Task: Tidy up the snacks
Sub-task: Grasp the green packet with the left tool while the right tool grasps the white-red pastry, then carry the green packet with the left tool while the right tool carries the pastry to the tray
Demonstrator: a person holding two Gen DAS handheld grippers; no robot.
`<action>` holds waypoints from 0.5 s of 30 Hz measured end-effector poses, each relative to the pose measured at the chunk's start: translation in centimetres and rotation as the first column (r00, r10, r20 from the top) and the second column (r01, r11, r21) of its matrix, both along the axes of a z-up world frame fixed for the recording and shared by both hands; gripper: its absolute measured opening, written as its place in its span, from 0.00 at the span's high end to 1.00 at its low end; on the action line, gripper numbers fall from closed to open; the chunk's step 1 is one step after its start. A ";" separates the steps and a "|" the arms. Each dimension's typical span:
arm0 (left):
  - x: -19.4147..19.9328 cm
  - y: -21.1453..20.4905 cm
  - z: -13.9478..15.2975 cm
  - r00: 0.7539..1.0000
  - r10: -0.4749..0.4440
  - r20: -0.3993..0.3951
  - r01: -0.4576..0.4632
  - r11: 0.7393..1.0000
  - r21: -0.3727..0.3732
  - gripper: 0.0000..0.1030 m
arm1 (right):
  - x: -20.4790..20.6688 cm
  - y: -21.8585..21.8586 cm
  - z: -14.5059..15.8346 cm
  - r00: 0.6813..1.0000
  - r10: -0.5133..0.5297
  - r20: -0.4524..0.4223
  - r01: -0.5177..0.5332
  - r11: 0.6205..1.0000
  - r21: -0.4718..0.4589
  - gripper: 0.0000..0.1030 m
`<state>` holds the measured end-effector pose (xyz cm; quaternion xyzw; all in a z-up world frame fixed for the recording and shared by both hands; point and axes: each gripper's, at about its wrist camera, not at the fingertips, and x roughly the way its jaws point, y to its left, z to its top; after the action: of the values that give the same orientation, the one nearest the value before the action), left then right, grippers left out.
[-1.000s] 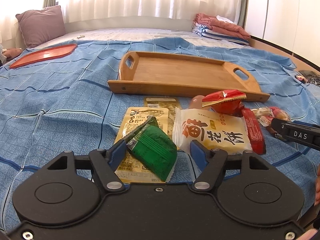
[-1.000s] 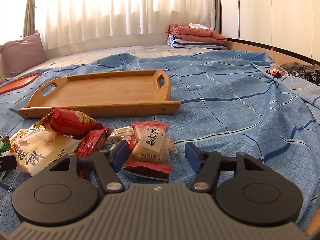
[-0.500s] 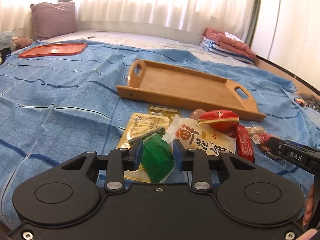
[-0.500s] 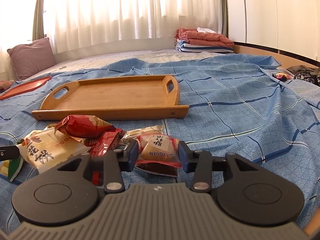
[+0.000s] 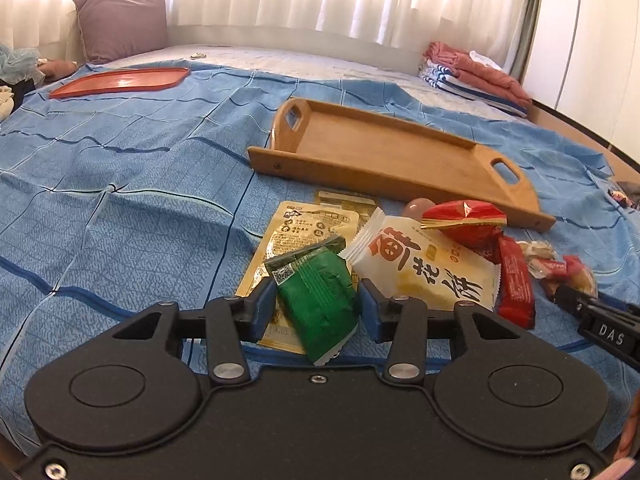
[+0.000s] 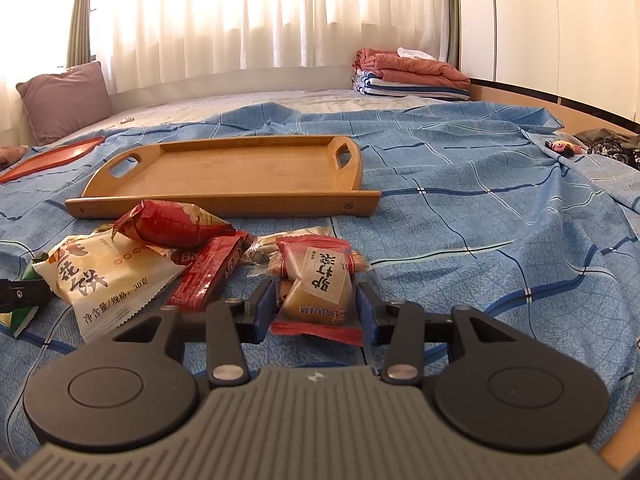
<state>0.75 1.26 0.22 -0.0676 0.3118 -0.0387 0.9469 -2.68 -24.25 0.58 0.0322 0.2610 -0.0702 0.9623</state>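
The left gripper (image 5: 318,306) has its blue-padded fingers (image 5: 264,304) on either side of a green foil snack packet (image 5: 318,300). The pads sit against the packet's sides, and the packet tilts upward between them with its lower tip hanging free, so it appears gripped. The jaws are easing apart at this moment, with the packet between them.

The right gripper (image 6: 316,310) has its fingers (image 6: 366,312) around a small red-edged packet with a white label (image 6: 320,288). Its jaws are also opening slightly, and the pads touch the packet's edges.

Both packets belong to a loose pile of snacks on a bed covered with a blue checked sheet (image 5: 120,184). Beneath the green packet lies a flat yellow pouch (image 5: 304,232). Just beside it on the right is a white pastry packet with large red characters (image 5: 424,268), which has a plump red wrapped snack (image 5: 464,220) resting on its far edge. A long red bar wrapper (image 5: 516,280) lies right of the white packet.

Beyond the pile, near it, stands a rectangular bamboo tray with cut-out handles (image 5: 400,168), with nothing inside. Well apart, toward the far left of the bed, lies a flat orange-red plastic tray (image 5: 120,82). A mauve cushion (image 5: 120,22) leans by the curtained window, and folded pink and striped bedding (image 5: 476,72) is stacked at the far right.
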 end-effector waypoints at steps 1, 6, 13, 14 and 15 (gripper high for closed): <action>0.0 0.2 0.0 1.000 0.003 0.001 -0.003 1.000 -0.011 0.60 | 0.1 0.0 -0.1 1.000 -0.001 0.000 0.001 1.000 0.000 0.42; -0.4 0.8 0.4 0.999 0.034 0.017 -0.034 0.999 -0.016 0.68 | 0.5 -0.3 -0.2 1.000 -0.013 -0.002 0.013 1.000 0.025 0.36; -0.9 1.1 1.8 0.997 0.041 0.068 -0.042 0.999 0.025 0.70 | 0.5 -0.2 0.0 1.000 -0.012 -0.003 0.012 0.999 0.034 0.56; -0.9 1.2 2.1 0.996 0.040 0.075 -0.042 0.999 0.027 0.70 | 0.4 -0.2 0.2 1.000 -0.012 0.001 0.012 0.999 0.036 0.56; -0.9 1.2 2.3 0.996 0.040 0.082 -0.042 0.999 0.027 0.70 | 0.3 -0.1 0.3 1.000 -0.011 0.004 0.010 0.999 0.039 0.56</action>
<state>-0.17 2.44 2.55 -0.0586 0.2722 -0.0176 0.9603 -2.42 -24.39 0.86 0.0524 0.2599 -0.0701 0.9617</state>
